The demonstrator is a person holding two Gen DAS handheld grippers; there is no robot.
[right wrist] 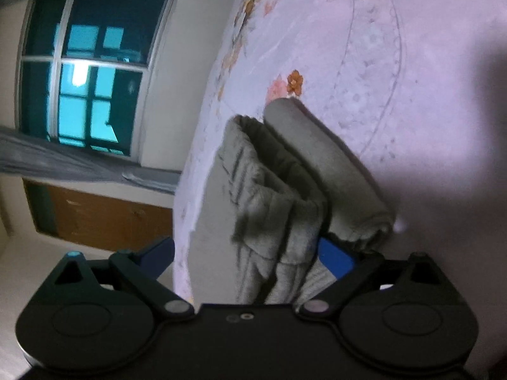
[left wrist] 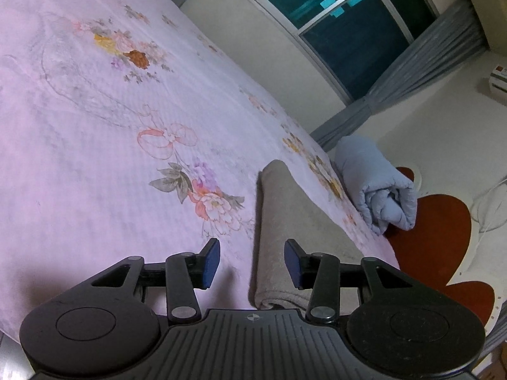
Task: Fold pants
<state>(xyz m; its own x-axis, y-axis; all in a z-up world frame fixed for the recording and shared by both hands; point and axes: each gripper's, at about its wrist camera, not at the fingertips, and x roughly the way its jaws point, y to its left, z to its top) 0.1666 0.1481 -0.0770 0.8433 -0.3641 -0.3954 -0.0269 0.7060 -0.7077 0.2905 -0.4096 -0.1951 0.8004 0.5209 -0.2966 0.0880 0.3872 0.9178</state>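
Note:
The grey fleece pants (left wrist: 279,221) lie folded in a long strip on the pink floral bedsheet (left wrist: 95,126), near the bed's edge. My left gripper (left wrist: 252,261) is open, its blue pads either side of the strip's near left edge, a little above it. In the right wrist view the pants (right wrist: 285,190) show the gathered waistband end with stacked layers. My right gripper (right wrist: 247,253) is wide open around that end; the right blue pad (right wrist: 336,258) sits against the cloth and the left pad is off the bed edge.
A rolled light-blue blanket (left wrist: 377,183) lies at the bed's edge beside the pants. A red-orange rug (left wrist: 443,231) lies on the floor past it. A window with grey curtains (left wrist: 348,19) and a wooden cabinet (right wrist: 104,218) stand along the wall.

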